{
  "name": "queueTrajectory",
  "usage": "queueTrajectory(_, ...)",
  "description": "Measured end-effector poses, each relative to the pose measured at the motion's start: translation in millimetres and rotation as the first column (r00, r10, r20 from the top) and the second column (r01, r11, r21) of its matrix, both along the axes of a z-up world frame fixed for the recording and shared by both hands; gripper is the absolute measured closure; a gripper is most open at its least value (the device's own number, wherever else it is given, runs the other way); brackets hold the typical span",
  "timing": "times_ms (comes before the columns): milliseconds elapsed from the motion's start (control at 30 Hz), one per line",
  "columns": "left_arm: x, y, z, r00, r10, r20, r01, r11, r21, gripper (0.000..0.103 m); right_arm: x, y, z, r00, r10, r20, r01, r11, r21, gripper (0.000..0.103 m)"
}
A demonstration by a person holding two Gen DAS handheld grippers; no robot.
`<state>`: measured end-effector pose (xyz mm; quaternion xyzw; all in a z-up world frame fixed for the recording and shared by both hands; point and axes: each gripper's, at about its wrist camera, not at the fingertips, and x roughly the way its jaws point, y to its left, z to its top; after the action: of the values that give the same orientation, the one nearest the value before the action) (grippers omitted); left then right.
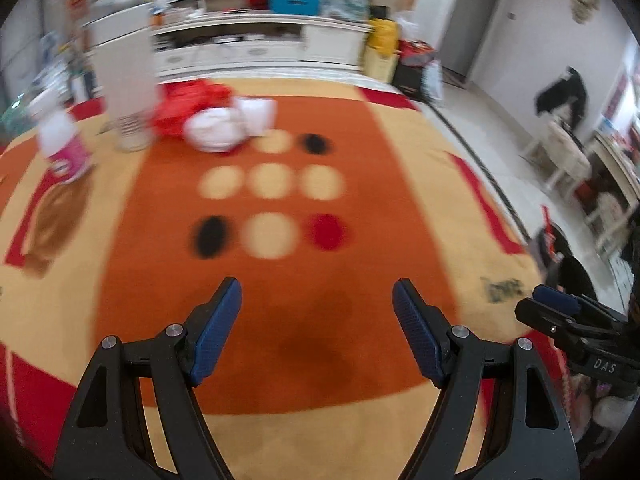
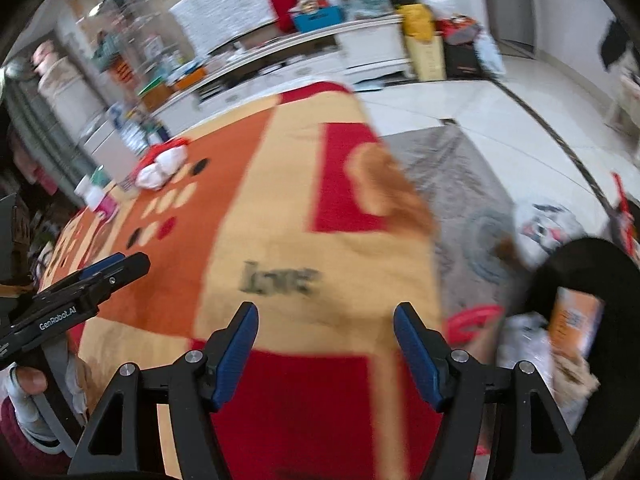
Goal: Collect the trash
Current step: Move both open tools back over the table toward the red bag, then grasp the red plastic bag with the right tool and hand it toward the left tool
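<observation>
My left gripper (image 1: 317, 300) is open and empty above the orange and yellow tablecloth (image 1: 280, 340). At the table's far side lie a white crumpled wad (image 1: 218, 130), a red plastic bag (image 1: 188, 104) and a white cup (image 1: 258, 112). A pink and white bottle (image 1: 62, 144) stands at the far left. My right gripper (image 2: 326, 326) is open and empty over the table's near right edge. Beside it, at the lower right, a black trash bin (image 2: 592, 280) holds an orange carton (image 2: 576, 324) and crumpled paper. The white wad (image 2: 154, 174) shows far off at the left.
A tall white container (image 1: 124, 80) stands on the table at the far left. My right gripper shows at the right edge of the left view (image 1: 560, 304); my left gripper shows at the left of the right view (image 2: 100, 276). A white cabinet (image 1: 260, 40) runs behind the table.
</observation>
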<state>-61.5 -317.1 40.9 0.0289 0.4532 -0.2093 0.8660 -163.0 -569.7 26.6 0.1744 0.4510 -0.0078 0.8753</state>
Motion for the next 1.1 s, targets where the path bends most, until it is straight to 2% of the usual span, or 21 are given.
queueTrajectory(333, 38.7, 69.0, 1.1, 0.991, 0.131, 0.037, -0.133, 0.990, 0.048, 0.026, 91.3, 83.2, -0.7, 0.989, 0.146, 0.018, -0.146, 0.989, -0.009, 0.034)
queueTrajectory(600, 74.6, 108.9, -1.9, 0.983, 0.181, 0.019, -0.181, 0.983, 0.025, 0.026, 169.9, 131.7, 1.1, 0.973, 0.228, 0.038, -0.227, 0.973, -0.024, 0.031)
queueTrajectory(833, 100.8, 121.9, 0.9, 0.980, 0.198, 0.000, -0.198, 0.980, -0.016, 0.026, 222.7, 149.7, 6.2, 0.968, 0.239, 0.071, -0.239, 0.971, -0.004, 0.029)
queueTrajectory(1100, 107.4, 137.2, -8.6, 0.978, 0.204, -0.046, -0.205, 0.978, -0.031, 0.026, 275.4, 156.8, 31.4, 0.966, 0.234, 0.112, -0.235, 0.972, 0.001, 0.031)
